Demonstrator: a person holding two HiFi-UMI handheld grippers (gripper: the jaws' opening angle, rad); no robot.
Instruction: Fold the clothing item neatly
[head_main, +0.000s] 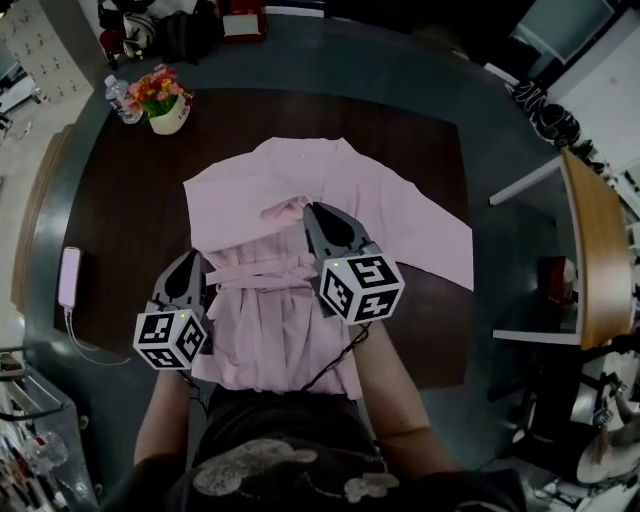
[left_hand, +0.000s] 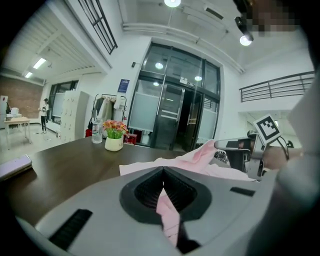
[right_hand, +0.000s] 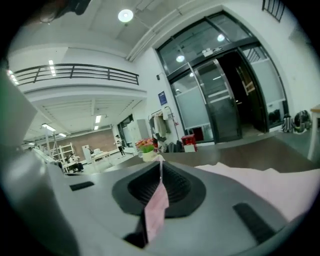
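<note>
A pale pink garment (head_main: 330, 200) lies spread on the dark brown table (head_main: 120, 200), one sleeve stretching toward the right edge. My left gripper (head_main: 192, 262) is shut on the garment's left side near the waist; in the left gripper view a strip of pink cloth (left_hand: 167, 212) is pinched between the closed jaws. My right gripper (head_main: 311, 208) is shut on a fold of the garment lifted above its middle; the right gripper view shows the pink cloth (right_hand: 157, 206) clamped in its jaws. The right gripper (left_hand: 234, 149) also appears in the left gripper view, holding up the pink fold.
A pot of flowers (head_main: 166, 104) and a water bottle (head_main: 120, 98) stand at the table's far left corner. A pink phone (head_main: 69, 277) with a cable lies near the left edge. A wooden desk top (head_main: 598, 250) stands off to the right.
</note>
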